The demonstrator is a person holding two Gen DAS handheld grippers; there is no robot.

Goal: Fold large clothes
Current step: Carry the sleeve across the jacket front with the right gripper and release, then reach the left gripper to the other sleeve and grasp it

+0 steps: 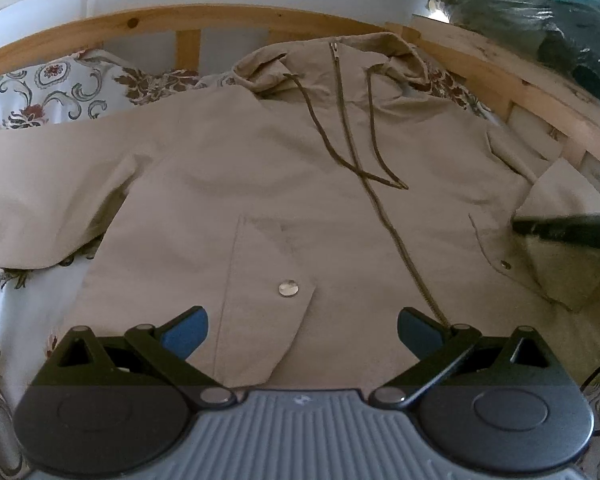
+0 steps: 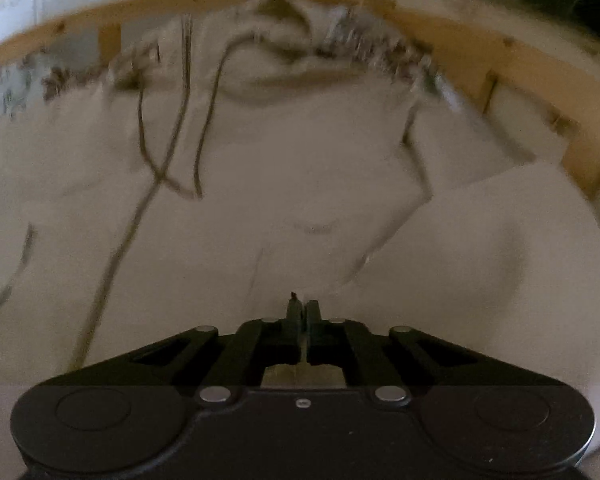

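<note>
A beige hooded jacket (image 1: pixel 260 184) lies face up on the bed, zipper (image 1: pixel 384 216) closed, hood at the far side, left sleeve spread out to the left. My left gripper (image 1: pixel 302 330) is open and empty above the jacket's lower hem, near a pocket flap with a snap button (image 1: pixel 288 289). My right gripper (image 2: pixel 304 308) is shut on the jacket's fabric (image 2: pixel 480 248), which is the right sleeve lifted over the body. In the left wrist view the right gripper (image 1: pixel 568 228) shows at the right edge holding that folded sleeve. The right wrist view is blurred.
A floral bedsheet (image 1: pixel 40 92) covers the bed. A wooden bed frame (image 1: pixel 204 20) curves along the far side and right. Plastic-wrapped bags (image 1: pixel 540 12) sit at the far right.
</note>
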